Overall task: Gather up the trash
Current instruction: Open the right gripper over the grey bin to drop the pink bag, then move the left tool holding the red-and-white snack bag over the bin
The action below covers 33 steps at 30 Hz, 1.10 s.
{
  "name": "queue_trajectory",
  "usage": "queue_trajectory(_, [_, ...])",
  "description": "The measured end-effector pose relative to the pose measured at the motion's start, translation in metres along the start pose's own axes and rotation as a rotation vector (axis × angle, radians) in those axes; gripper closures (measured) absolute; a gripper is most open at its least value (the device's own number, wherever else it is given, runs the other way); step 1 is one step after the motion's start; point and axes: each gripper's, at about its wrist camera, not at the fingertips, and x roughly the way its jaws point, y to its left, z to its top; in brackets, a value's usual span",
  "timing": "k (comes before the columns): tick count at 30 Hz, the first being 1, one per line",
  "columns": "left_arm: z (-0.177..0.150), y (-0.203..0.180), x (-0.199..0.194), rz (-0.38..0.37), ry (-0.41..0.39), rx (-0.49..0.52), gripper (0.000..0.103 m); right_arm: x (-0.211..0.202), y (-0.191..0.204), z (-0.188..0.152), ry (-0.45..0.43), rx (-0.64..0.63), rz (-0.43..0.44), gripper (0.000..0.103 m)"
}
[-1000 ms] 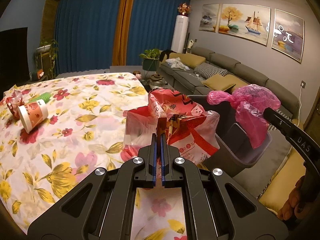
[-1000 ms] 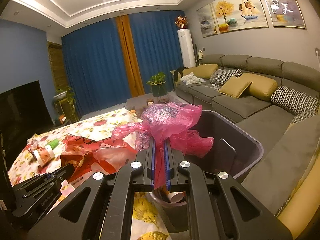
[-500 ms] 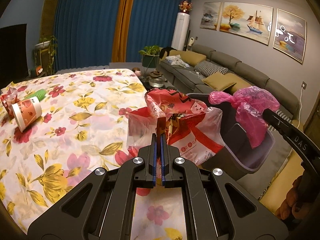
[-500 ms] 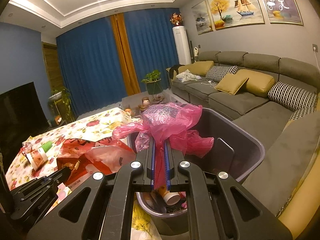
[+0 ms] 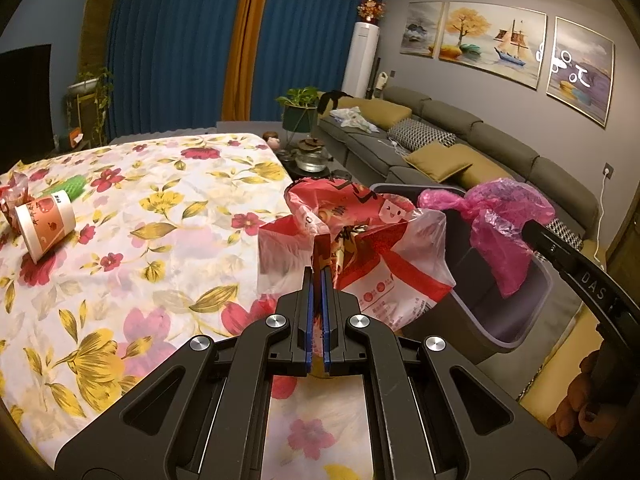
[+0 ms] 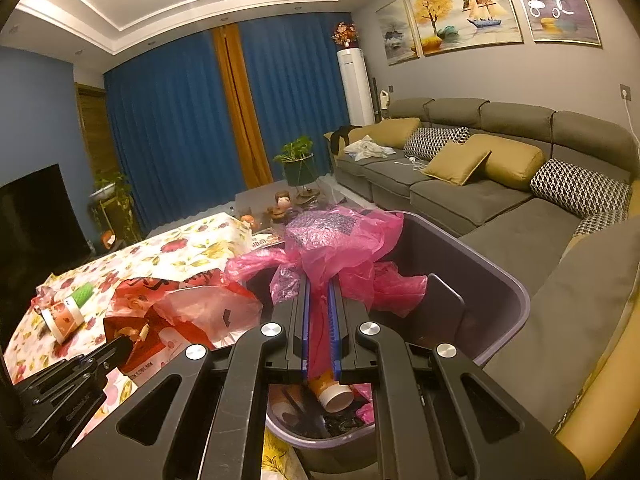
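left gripper [image 5: 319, 276]: clamped on red-and-white bag [image 5: 372, 248], bag ahead at floral table [image 5: 140, 240] edge | right gripper [image 6: 319, 292]: clamped on pink bag [image 6: 340, 240], bag hanging over grey bin [image 6: 500, 300]

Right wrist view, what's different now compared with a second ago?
The right gripper, clamped on the crumpled pink plastic bag, has come lower over the grey plastic bin, so the cup inside shows more. The left gripper stays shut on the red-and-white plastic bag.

Bin [image 6: 500, 304] mouth open on sofa side; pink bag [image 6: 340, 240] blocks table side.
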Motion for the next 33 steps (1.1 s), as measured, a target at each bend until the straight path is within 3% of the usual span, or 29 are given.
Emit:
queue_trajectory(2, [0.000,0.000,0.001,-0.003,-0.001,0.000,0.100,0.000,-0.002,0.000,-0.004,0.005,-0.003,0.091])
queue_trajectory(6, [0.000,-0.003,0.002,-0.010,-0.002,0.003,0.100,-0.001,-0.005,-0.001,-0.015,0.016,-0.014,0.060])
queue_trajectory(7, [0.001,-0.004,0.003,-0.012,-0.002,0.004,0.100,-0.002,-0.006,-0.002,-0.023,0.018,-0.019,0.058])
queue_trajectory(16, [0.001,-0.021,0.005,-0.046,-0.007,0.030,0.100,-0.014,-0.014,-0.007,-0.046,0.033,-0.030,0.046])
queue_trajectory(33, [0.003,-0.041,0.008,-0.085,-0.008,0.054,0.100,-0.025,-0.020,-0.001,-0.079,0.022,-0.050,0.038])
